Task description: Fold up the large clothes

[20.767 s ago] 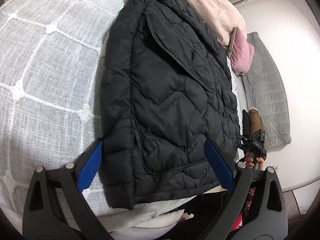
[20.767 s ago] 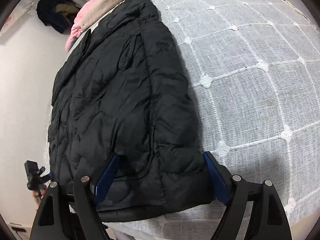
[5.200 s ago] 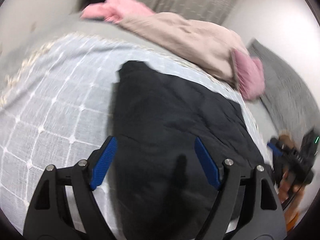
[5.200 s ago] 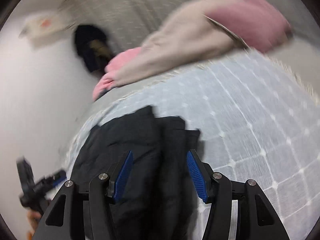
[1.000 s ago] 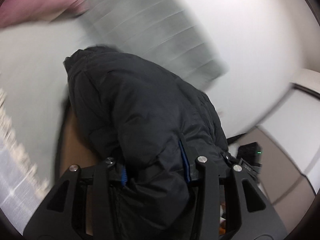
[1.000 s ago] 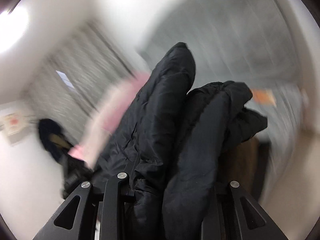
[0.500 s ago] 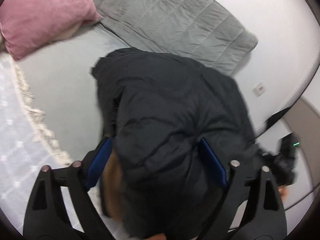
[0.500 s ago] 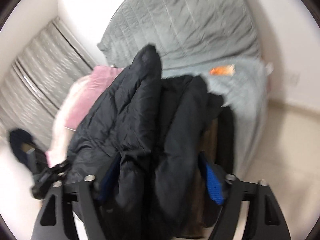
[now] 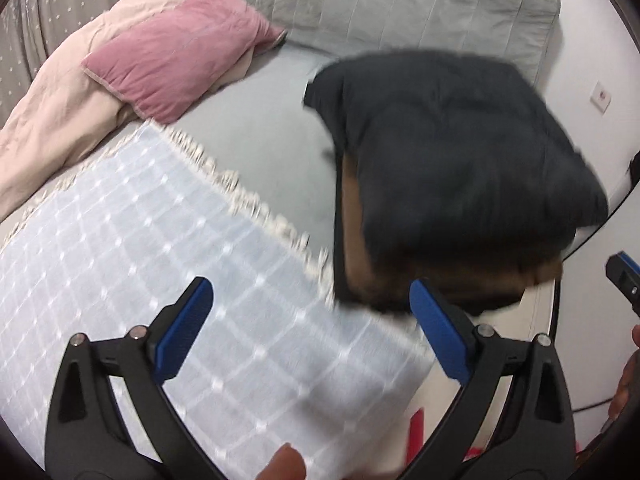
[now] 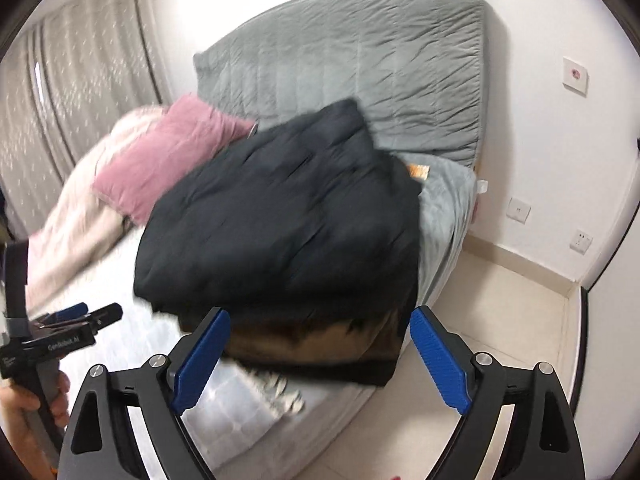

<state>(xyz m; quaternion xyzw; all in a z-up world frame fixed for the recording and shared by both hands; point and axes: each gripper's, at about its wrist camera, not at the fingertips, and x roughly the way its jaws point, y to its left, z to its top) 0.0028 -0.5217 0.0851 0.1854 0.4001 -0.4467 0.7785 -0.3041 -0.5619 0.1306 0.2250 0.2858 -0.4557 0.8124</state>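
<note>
The left gripper (image 9: 310, 330) has its blue-padded fingers (image 9: 184, 328) spread wide with nothing between them. It hovers over the white grid-patterned woven bedspread (image 9: 140, 248), whose fringed edge runs diagonally just beyond the fingertips.

The right gripper (image 10: 320, 354) likewise has its blue-padded fingers (image 10: 438, 360) spread wide and holds nothing. It sits just short of the near edge of the stack described below, without touching it.

The folded black quilted puffer jacket (image 10: 280, 216) lies free of both grippers as a compact, roughly square bundle. It rests on top of a folded brown garment (image 10: 304, 340), which in turn lies on a dark folded layer at the right corner of the bed. In the left wrist view the jacket (image 9: 452, 152) appears to the far right of the left gripper.

Left of the stack lies a pink velvet cushion (image 9: 176, 48) on a pale pink duvet (image 9: 52, 108). Beyond the stack, a grey quilted padded mat (image 10: 352, 60) leans against the white wall.
</note>
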